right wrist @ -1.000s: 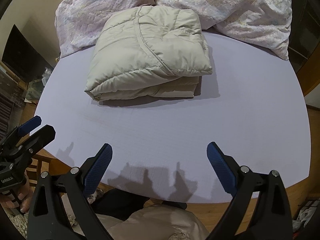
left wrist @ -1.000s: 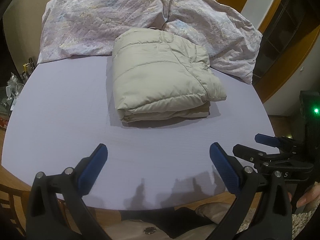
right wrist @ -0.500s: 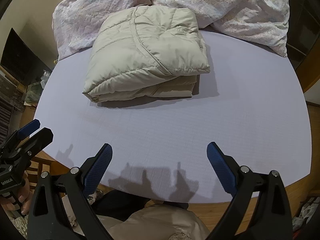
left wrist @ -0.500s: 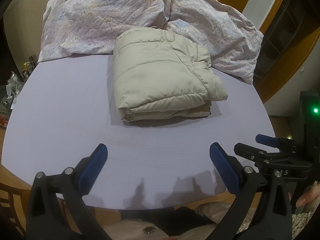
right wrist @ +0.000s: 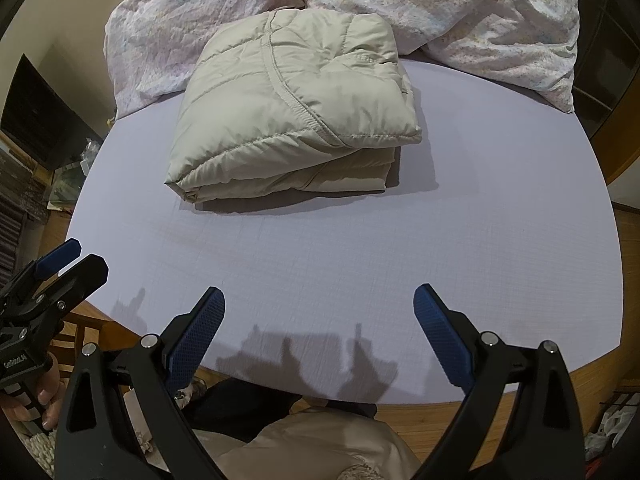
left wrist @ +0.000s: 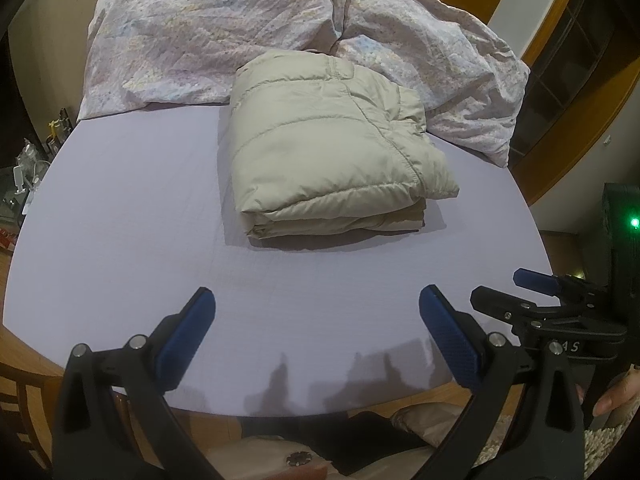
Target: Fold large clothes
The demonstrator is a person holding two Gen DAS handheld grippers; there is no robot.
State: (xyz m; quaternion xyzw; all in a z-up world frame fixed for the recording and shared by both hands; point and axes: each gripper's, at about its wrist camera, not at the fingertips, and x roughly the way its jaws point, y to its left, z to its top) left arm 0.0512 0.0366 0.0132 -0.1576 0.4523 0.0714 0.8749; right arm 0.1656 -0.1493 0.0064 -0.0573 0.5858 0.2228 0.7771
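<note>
Jacket [left wrist: 328,144]: beige quilted garment, folded into a thick rectangular bundle; lies flat on the far half of the tabletop, roughly centred left to right. Stacked fold edges face the near side.
Tabletop [left wrist: 120,208]: round, covered in a pale lilac cloth; wooden rim shows along the near edge.
Bedding [left wrist: 208,36]: crumpled floral quilt heaped along the far edge; it touches the jacket's far side and hangs past the rim at far right.
Left tool [left wrist: 316,332]: jaws spread wide, holding nothing; blue pads hover over the near edge of the tabletop, well apart from the jacket.
Right tool [right wrist: 318,328]: jaws spread wide, empty; also over the near edge, well apart from the jacket. Seen side-on at the right of the left wrist view [left wrist: 560,312].
Hands: fingers of a hand [right wrist: 36,400] grip the left tool's handle; a fingertip shows at the lower right of the left wrist view.
Open room: a broad bare band of cloth between both tools and the jacket's near edge; bare cloth also to the left and to the right of the bundle.
Near edge: tool shadows fall on the cloth there; the person's lap lies below the rim.
</note>
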